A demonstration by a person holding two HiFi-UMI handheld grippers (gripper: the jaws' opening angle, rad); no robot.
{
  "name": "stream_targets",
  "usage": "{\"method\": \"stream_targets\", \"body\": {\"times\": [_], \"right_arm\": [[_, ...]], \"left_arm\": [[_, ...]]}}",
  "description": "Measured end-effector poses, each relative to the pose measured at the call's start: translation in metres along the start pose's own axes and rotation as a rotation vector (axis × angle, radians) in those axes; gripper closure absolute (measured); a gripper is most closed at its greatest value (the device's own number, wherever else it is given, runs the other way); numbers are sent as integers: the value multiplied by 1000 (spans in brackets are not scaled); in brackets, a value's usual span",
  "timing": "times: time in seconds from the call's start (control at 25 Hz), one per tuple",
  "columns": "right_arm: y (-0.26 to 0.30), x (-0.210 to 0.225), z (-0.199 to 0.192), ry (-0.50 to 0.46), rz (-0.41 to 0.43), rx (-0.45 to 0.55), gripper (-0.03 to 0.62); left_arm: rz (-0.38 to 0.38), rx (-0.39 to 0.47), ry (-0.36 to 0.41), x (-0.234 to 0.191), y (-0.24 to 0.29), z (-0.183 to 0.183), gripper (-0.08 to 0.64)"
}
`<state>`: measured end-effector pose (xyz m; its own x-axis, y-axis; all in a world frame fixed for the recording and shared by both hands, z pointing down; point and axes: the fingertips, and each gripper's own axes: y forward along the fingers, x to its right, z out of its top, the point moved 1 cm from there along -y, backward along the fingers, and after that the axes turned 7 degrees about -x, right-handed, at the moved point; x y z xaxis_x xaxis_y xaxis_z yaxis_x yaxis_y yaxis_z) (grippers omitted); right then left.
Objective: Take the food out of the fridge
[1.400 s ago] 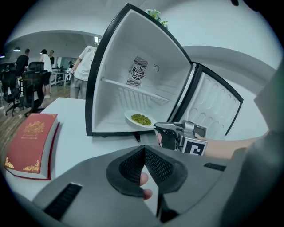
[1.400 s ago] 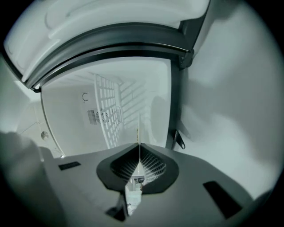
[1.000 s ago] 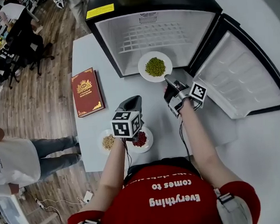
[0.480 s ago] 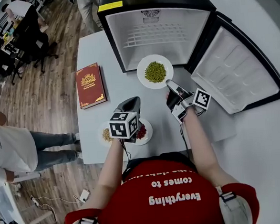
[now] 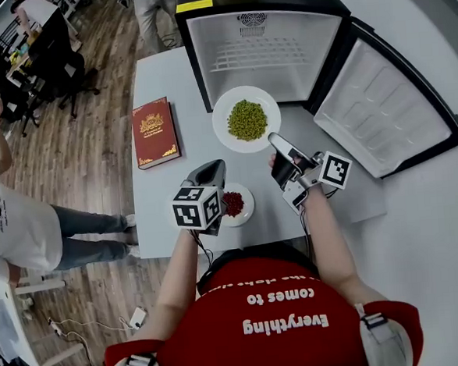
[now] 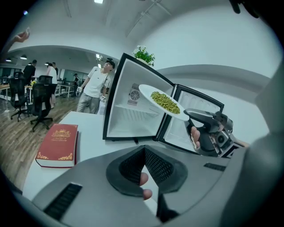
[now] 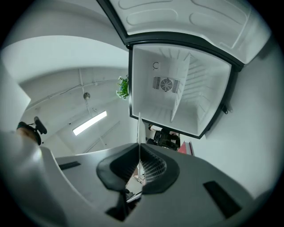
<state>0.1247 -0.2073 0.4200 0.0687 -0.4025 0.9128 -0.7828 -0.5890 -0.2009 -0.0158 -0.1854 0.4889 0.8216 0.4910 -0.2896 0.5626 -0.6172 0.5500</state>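
Green peas sit on a white plate that the right hand-held gripper clamps by its rim, lifted off the counter just in front of the open fridge. The left hand-held gripper has its jaws together and empty, by a small dish of red food. A red book lies nearby.

Red T-shirt, white lettering, grey shoulder straps, black cables

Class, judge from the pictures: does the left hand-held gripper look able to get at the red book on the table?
Probably yes: the left hand-held gripper holds nothing, and only open table lies between it and the red book.
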Motion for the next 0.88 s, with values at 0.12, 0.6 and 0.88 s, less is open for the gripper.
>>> {"method": "stream_targets", "body": {"times": [0.12, 0.6, 0.88], "right_arm": [[2, -26, -11, -10, 32, 21, 572], [3, -84, -49, -61, 82, 73, 573], [0, -98, -62, -81, 79, 72, 574]], "left_arm": [[5, -1, -1, -4, -17, -4, 554], [-1, -25, -16, -17, -66, -30, 554], [-9, -28, -17, -16, -78, -38, 554]]}}
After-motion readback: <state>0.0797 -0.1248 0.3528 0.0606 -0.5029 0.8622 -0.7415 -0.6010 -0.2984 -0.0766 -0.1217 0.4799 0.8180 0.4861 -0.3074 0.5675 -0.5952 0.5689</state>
